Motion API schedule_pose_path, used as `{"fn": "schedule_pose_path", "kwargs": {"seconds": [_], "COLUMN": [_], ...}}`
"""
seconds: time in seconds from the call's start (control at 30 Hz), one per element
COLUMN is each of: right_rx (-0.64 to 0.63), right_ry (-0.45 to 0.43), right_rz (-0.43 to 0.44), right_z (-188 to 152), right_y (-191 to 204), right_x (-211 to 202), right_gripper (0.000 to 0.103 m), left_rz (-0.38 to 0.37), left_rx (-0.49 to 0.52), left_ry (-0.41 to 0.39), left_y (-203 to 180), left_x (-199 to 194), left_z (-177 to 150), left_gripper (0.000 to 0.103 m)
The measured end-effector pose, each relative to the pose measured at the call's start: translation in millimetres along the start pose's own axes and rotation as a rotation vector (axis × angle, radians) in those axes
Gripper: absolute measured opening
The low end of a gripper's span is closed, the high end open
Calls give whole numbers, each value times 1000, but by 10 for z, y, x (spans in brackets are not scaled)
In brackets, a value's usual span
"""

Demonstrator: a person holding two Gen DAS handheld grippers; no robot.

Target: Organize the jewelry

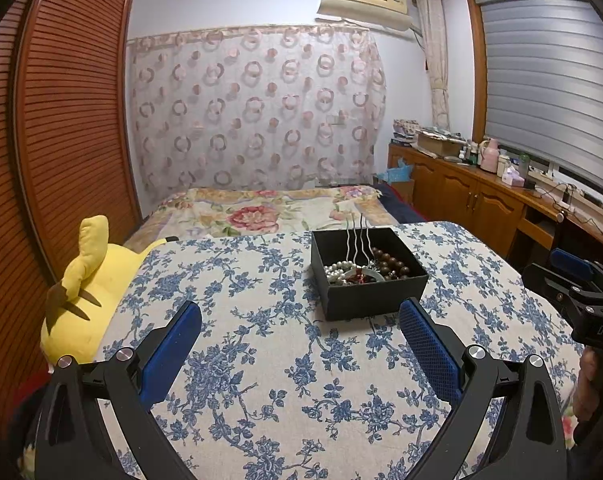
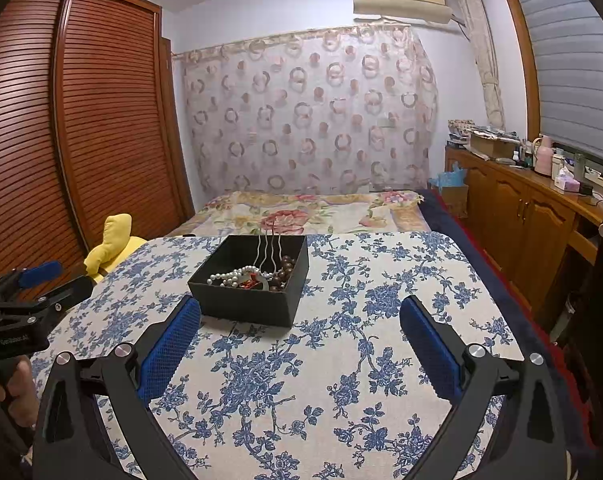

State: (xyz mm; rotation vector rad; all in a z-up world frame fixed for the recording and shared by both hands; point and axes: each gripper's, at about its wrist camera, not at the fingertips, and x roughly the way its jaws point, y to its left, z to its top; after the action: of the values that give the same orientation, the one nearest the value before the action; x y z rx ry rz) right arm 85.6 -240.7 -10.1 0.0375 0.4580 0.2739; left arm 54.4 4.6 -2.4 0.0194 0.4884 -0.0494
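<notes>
The left gripper (image 1: 300, 320) and right gripper (image 2: 300, 318) both hover with blue-padded fingers spread wide, empty, above a blue-flowered tablecloth (image 2: 341, 360). Just beyond them sits an open black box (image 1: 367, 272) holding pearls (image 1: 339, 270), brown beads (image 1: 387, 262) and wavy silver hairpins (image 1: 357, 240). A yellow plush toy (image 1: 87, 288) lies at the table's left edge.

**A lived-in home bedroom**

A bed (image 1: 261, 208) under a floral spread fills the middle, flanked by a louvred wooden wardrobe (image 1: 73, 120) and low cabinets (image 1: 469, 196) cluttered with what look like toiletries; an air conditioner (image 1: 365, 0) hangs above a patterned curtain (image 1: 257, 108).
</notes>
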Motion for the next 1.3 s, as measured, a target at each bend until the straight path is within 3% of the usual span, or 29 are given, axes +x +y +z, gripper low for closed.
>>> {"fn": "schedule_pose_path", "kwargs": {"seconds": [1.3], "right_rx": [1], "right_ry": [-1], "right_rz": [0], "right_z": [-3], "right_y": [-14], "right_x": [-1], "right_gripper": [101], "left_rz": [-3], "left_rx": [5], "left_ry": [-21], "left_y": [-10], "left_x": [-81], "left_z": [58], "left_gripper": [95]}}
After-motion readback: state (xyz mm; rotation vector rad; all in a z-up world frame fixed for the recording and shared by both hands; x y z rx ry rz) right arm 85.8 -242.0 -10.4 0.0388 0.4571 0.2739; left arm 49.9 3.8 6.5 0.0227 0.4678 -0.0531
